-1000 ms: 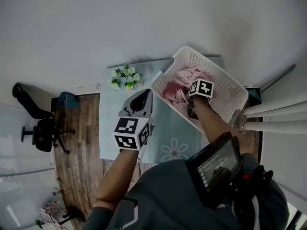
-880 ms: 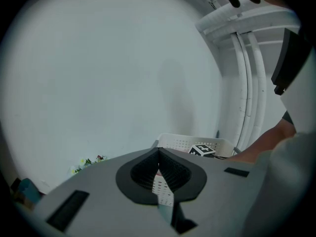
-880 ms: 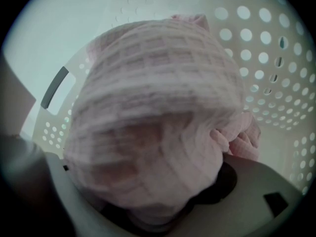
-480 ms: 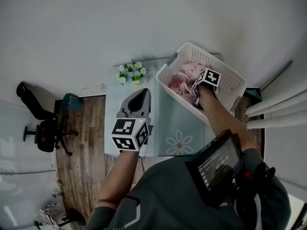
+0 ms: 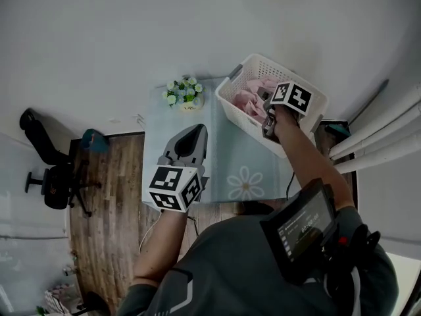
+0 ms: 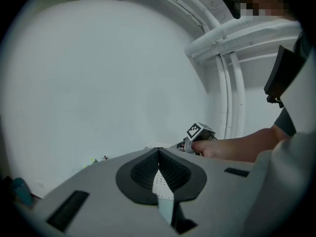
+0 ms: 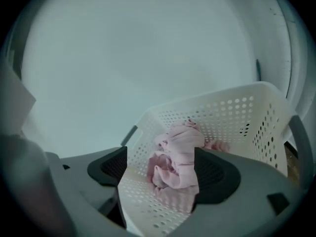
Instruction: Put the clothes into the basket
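Pink clothes (image 7: pixel 177 154) were seen lying in the basket (image 5: pixel 245 118) at the counter's (image 5: pixel 197 120) far right corner, right gripper (image 7: pixel 160 168) fingers just opened wide on nothing, left gripper (image 6: pixel 159 153) fingers closed, empty; a fold snagged on a finger could be dragged out.

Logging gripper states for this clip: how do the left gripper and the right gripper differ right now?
The left gripper is shut on nothing; the right gripper has just been opening and stands wide, pads off the pink clothes lying in the basket below it. The left gripper hangs over the table, beside the basket; the right gripper is above the basket. Both hold nothing.
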`<state>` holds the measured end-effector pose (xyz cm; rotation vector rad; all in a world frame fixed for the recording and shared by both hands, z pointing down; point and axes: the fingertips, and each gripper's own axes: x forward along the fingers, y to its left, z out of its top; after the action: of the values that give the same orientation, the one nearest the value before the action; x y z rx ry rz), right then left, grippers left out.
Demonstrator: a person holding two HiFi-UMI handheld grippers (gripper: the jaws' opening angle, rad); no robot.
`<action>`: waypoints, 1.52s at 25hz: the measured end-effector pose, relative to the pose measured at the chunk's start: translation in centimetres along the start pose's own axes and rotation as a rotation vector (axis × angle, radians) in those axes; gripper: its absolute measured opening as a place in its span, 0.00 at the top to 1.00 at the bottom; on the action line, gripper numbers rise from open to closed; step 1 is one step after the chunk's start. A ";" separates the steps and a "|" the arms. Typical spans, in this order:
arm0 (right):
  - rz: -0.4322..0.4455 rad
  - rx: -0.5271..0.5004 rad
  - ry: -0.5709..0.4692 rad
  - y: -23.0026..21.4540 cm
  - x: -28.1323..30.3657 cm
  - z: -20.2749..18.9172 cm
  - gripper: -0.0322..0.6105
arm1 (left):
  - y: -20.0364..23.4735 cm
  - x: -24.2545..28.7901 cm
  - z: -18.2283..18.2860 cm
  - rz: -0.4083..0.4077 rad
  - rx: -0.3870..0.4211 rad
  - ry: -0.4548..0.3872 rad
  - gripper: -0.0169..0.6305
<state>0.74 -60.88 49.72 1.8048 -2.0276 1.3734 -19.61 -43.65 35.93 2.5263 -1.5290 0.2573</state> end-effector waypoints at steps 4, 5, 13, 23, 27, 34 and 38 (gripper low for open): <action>0.103 -0.055 -0.090 4.3 -5.2 0.0 0.31 | -1.1 -2.8 0.1 -0.037 -0.003 -0.034 0.96; 0.125 -0.093 -0.115 5.4 -6.6 0.0 0.31 | -1.3 -3.5 0.1 -0.050 -0.004 -0.038 0.96; 0.309 -0.326 -0.329 12.2 -19.0 -0.4 0.31 | -3.1 -8.6 0.9 -0.046 -0.008 -0.121 0.96; 0.388 -0.473 -0.388 13.3 -31.8 -5.9 0.52 | -8.7 -16.2 1.9 -0.085 0.017 -0.215 0.96; 0.448 -0.500 -0.396 13.4 -33.3 -7.3 0.60 | -8.9 -16.2 1.8 -0.093 0.003 -0.236 0.96; 0.456 -0.483 -0.440 10.2 -37.0 -7.5 0.84 | -10.7 -16.9 1.9 -0.077 -0.020 -0.253 0.96; 0.411 -0.606 -0.461 7.7 -38.2 -6.9 0.87 | -12.1 -15.9 2.1 -0.062 -0.032 -0.245 0.96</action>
<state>2.22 -28.75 26.69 1.5628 -2.7547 0.2902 -16.05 -25.01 29.42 2.6544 -1.5176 -0.0877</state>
